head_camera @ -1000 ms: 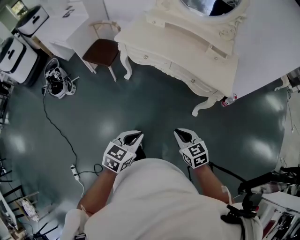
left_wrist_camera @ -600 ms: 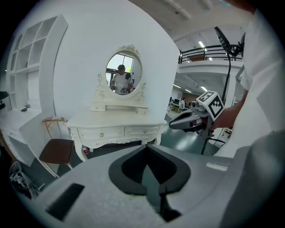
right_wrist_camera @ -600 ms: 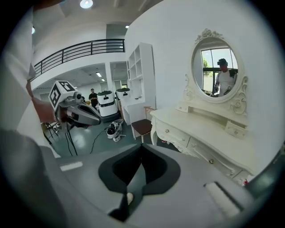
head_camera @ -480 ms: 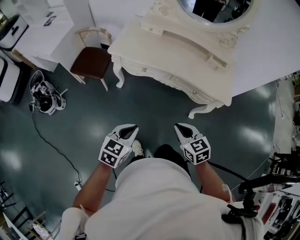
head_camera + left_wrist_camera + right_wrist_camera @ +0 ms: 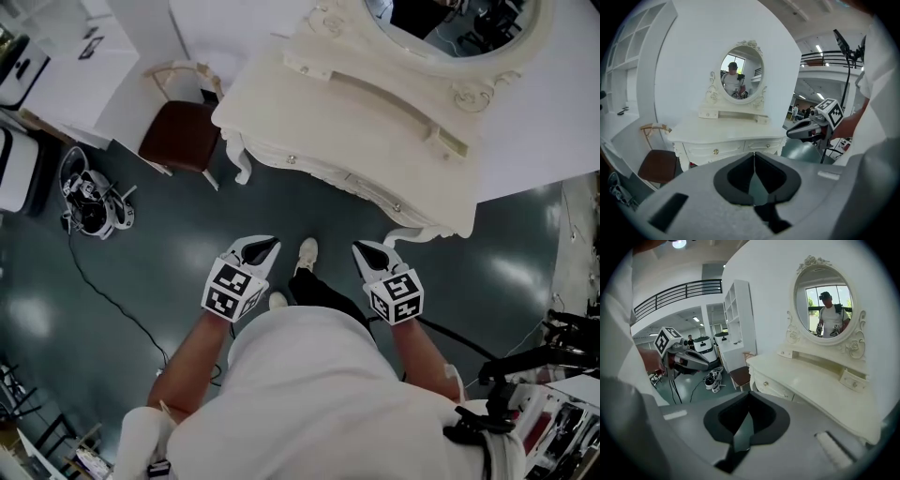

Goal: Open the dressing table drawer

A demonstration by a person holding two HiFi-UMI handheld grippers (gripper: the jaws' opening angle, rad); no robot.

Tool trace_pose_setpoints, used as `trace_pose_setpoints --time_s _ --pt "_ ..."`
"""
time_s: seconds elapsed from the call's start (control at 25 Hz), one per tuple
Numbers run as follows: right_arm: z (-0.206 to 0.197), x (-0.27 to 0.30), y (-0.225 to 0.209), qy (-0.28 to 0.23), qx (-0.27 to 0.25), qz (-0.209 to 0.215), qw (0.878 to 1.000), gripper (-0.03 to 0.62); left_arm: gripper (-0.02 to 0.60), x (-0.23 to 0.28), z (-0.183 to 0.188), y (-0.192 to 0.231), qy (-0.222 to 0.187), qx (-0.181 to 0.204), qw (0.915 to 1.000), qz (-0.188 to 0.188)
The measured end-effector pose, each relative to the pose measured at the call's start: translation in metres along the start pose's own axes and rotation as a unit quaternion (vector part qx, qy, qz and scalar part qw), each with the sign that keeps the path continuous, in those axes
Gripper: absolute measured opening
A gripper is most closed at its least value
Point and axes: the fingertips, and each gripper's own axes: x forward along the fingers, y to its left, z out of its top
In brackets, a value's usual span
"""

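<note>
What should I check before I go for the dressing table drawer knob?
1. Drawer closed, knob in plain sight: ok.
2. Left gripper jaws apart for the knob: not ok, shut and empty.
3. Right gripper jaws apart: not ok, shut and empty.
4. Grippers at the dressing table front: not ok, both short of it.
5. Chair clear of the drawer fronts: ok, beside the table's end.
6. Drawer free to slide: cannot tell.
</note>
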Motion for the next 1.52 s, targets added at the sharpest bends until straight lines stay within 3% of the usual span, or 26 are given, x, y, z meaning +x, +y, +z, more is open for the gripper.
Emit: trace_pose_setpoints --time_s 0.32,0.52,0.72,0.96,1.16,1.52 --pt "0.077 0.050 -0.095 -0.026 -0.022 0.016 0.999 0.026 0.028 0.078 0.087 0.066 0.027 0.014 0.9994 0.017" --pt "0.087 0.072 -0.164 -0.025 -0.016 0.004 1.000 0.031 0.044 0.141 0.120 0.109 0.044 0.019 0.9981 0.038" --pt "0.089 0.080 -0.195 -0.022 0.017 -0.019 0.999 0.031 0.061 0.188 0.144 0.153 0.072 0.037 0.9959 0.041" --pt "0.107 0.090 -0.228 -0.034 0.081 -0.091 0.992 0.025 0.061 0.245 0.185 0.239 0.074 0.030 0.9955 0.051" --pt "0.122 0.089 -0.240 -0.033 0.138 -0.162 0.977 0.025 0.088 0.298 0.206 0.298 0.093 0.031 0.9945 0.036" --pt "0.117 0.110 -0.232 -0.012 0.211 -0.232 0.950 0.023 0.143 0.368 0.224 0.381 0.116 0.018 0.9919 0.048"
